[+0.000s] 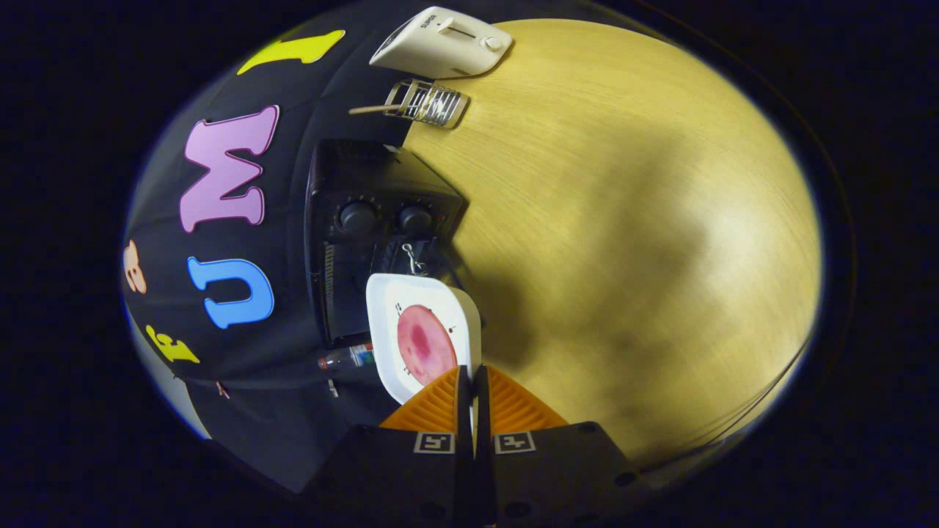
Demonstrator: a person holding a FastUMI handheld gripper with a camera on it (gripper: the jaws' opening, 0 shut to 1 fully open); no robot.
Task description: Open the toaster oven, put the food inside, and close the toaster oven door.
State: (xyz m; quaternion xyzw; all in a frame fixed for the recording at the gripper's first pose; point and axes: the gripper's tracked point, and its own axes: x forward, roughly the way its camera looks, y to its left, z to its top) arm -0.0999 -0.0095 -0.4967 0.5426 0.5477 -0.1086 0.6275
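The near edge of the white plate [422,293] is hidden behind the gripper [473,378], whose fingers stand pressed together on its rim, and they also cover the near part of the pink slice of food [424,343] lying on it. The plate itself hides the lower front of the black toaster oven [367,213], so its door cannot be made out. A small bottle [351,358] beside the oven is too small and dim to identify.

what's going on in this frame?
A person's handheld tool is shut on the rim of a white tray carrying a round pink piece of food. The view is rolled sideways. The tray is held up in front of the black toaster oven, just below its two knobs. Whether the oven door is open can't be told from here. Beyond the oven on the wooden table sit a wire rack and a white toaster.
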